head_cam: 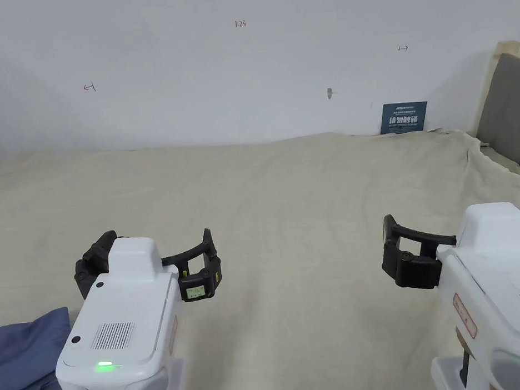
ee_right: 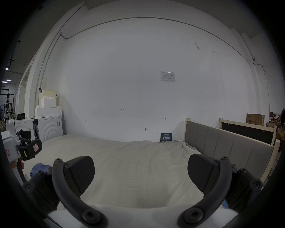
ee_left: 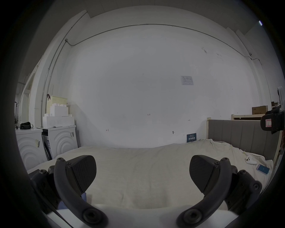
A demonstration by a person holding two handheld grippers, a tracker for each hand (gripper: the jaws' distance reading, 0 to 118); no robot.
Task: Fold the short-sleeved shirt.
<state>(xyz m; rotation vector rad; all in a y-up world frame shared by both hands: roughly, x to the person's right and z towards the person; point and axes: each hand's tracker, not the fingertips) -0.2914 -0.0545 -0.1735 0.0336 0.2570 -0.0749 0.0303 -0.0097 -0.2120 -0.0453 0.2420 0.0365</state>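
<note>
A crumpled blue short-sleeved shirt (head_cam: 20, 354) lies at the near left corner of the cream bed sheet (head_cam: 287, 202). My left gripper (head_cam: 154, 246) hovers just right of it, open and holding nothing. My right gripper (head_cam: 464, 227) is held far to the right at the same height, also open and holding nothing. The left gripper view shows its own jaws (ee_left: 142, 171) wide apart over bare sheet, with a sliver of the shirt (ee_left: 84, 196) under the left jaw. The right gripper view shows its jaws (ee_right: 141, 171) equally wide, with the shirt (ee_right: 40, 168) and the left gripper (ee_right: 29, 148) off to the left.
A grey padded headboard (head_cam: 512, 114) bounds the bed on the right, and a white wall with a small blue sign (head_cam: 404, 117) stands behind. A phone (ee_left: 263, 168) and a white controller (ee_left: 250, 160) lie near the headboard. Washing machines (ee_left: 61, 143) stand past the left side.
</note>
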